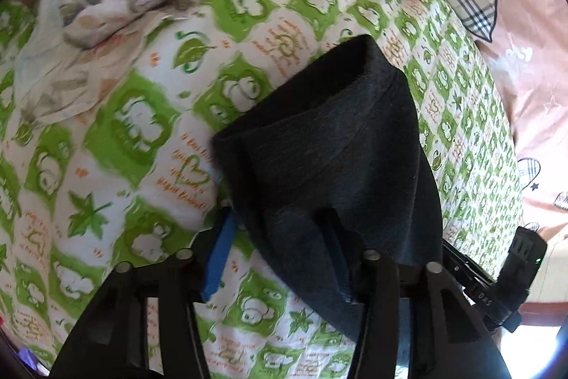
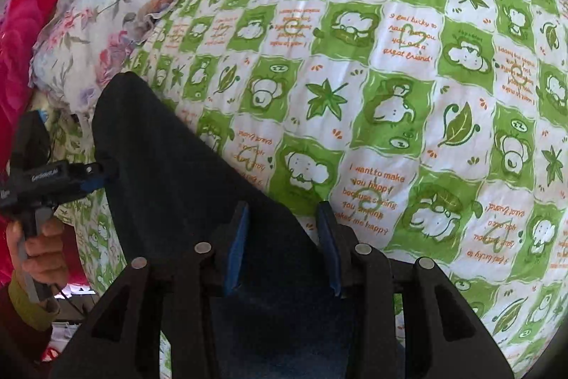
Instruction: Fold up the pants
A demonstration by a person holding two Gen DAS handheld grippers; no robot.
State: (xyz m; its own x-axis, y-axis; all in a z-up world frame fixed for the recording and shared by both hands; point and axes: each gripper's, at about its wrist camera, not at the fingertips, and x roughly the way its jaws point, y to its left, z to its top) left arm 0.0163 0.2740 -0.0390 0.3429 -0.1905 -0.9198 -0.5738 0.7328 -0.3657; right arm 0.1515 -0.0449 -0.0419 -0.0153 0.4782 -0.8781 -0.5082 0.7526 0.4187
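The dark pants (image 1: 330, 144) hang and drape between the two grippers above the bed, a soft, limp knit that sags under its own light weight and will slump wherever it is not held, so I judge the firm seamed edges or hem corners the best places to hold. In the left wrist view the left gripper (image 1: 280, 244) has cloth over its right-hand finger while the blue pad of the other finger stands clear of it; the jaws look partly spread, and whether they actually pinch the cloth I cannot tell. The right gripper (image 2: 284, 247) has pants cloth running between its blue pads, which seem closed onto it. Beyond both sets of jaws lies the green-and-white printed bedsheet (image 2: 408, 95), with a crumpled floral quilt (image 2: 117, 13) further off, to the left.
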